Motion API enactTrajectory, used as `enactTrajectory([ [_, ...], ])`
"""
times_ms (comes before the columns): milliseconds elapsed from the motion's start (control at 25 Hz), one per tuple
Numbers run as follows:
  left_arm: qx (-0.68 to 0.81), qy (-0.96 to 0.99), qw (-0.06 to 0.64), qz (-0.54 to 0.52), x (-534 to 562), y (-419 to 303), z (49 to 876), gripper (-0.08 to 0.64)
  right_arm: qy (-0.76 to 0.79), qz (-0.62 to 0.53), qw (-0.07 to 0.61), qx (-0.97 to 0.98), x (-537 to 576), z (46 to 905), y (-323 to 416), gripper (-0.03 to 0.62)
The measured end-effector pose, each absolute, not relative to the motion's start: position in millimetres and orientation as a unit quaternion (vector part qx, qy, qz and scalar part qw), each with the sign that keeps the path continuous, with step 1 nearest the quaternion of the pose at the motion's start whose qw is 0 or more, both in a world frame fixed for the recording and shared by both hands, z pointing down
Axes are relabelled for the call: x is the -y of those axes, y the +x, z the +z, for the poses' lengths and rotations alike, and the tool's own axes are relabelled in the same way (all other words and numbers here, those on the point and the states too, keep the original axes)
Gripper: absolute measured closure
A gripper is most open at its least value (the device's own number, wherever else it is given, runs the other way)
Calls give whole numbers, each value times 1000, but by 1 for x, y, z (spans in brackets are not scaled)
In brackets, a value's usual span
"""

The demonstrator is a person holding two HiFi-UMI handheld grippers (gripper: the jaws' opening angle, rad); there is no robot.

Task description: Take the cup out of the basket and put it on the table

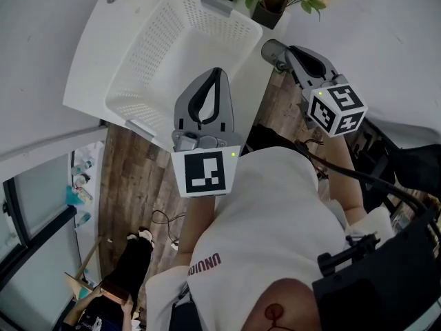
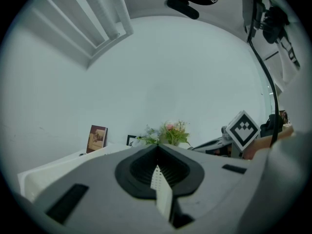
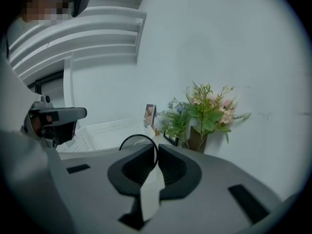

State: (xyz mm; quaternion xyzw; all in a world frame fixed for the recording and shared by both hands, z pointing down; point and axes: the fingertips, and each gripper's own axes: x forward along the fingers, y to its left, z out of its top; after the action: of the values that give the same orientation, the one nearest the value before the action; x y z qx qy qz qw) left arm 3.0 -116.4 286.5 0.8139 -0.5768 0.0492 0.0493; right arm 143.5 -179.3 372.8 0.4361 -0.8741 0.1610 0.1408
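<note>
Pinching cup (image 1: 271, 48) rim in R claw (image 3: 157, 149), just beside basket (image 1: 172, 33)

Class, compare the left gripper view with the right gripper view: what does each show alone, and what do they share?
Left gripper view only: the left hand-held gripper head-on, shut and empty, and the other one's marker cube. Right gripper view only: the right hand-held gripper shut on the cup by its dark rim. Both: the flowers and a small brown picture.
</note>
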Motion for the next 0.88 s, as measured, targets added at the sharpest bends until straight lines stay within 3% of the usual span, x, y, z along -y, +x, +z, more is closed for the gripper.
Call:
enactTrajectory([
  [880,561,825,49,58,115,16,295,548,416,212,225,855,176,458,139,552],
])
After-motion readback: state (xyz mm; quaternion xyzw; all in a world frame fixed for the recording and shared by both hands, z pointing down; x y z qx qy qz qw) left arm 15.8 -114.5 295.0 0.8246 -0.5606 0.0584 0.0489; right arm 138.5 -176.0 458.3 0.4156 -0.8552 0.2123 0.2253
